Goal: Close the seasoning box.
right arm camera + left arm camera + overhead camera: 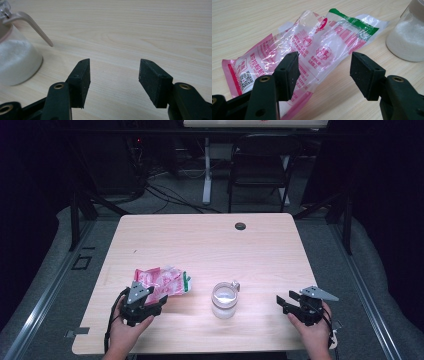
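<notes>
So the biggest thing here is the pale wood surface (210,245), with everything sitting along its near edge; next down in size is the crinkly pink and clear plastic bag (162,281) with a green strip at one end, lying flat on the near-left part of the surface; just to its right, a bit apart, stands a small glass jar (224,300) of white powder with a wire clasp on its rim, roughly mid-way between the two hands. The left gripper (156,292) sits right at the bag's near edge; in the left gripper view its jaws stand wide apart over the bag (312,47), one pad above the plastic and nothing pinched. The right gripper (281,301) is off to the right of the jar, pointing toward it; its jaws are spread wide too, bare wood between them, jar (15,60) off to the side.
</notes>
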`<state>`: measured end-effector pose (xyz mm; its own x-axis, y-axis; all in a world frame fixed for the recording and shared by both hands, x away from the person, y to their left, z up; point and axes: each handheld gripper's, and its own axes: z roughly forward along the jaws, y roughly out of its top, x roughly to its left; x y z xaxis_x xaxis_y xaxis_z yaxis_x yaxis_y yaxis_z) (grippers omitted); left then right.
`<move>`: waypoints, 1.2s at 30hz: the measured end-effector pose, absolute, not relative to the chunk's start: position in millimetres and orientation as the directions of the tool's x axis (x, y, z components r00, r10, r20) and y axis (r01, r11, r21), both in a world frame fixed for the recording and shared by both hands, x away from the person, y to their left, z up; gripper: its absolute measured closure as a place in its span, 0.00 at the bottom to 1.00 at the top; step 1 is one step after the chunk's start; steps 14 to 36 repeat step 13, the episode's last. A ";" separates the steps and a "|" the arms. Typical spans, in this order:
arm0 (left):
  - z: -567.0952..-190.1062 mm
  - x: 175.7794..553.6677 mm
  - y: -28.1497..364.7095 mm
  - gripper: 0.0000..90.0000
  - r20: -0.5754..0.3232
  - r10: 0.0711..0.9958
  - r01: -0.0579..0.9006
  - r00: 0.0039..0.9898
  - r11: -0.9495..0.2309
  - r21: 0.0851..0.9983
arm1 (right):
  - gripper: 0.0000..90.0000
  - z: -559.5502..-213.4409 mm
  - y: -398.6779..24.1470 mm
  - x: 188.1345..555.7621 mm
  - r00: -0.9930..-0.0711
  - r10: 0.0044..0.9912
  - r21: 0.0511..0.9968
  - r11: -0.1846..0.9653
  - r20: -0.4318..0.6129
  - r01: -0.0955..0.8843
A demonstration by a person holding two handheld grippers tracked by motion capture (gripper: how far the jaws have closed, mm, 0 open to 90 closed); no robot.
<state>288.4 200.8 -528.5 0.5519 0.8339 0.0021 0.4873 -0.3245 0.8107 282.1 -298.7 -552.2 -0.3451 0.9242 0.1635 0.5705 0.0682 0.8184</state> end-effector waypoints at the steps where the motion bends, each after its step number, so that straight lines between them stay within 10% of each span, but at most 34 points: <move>1: -528.7 288.5 200.9 0.45 0.003 0.834 0.488 0.552 -0.326 0.810 | 0.47 -552.8 -298.6 282.6 -0.343 0.923 0.821 0.058 0.172 0.568; 36: -529.7 289.9 198.9 0.45 0.003 0.833 0.489 0.553 -0.327 0.809 | 0.47 -555.6 -290.1 283.3 -0.367 0.917 0.820 0.088 0.156 0.566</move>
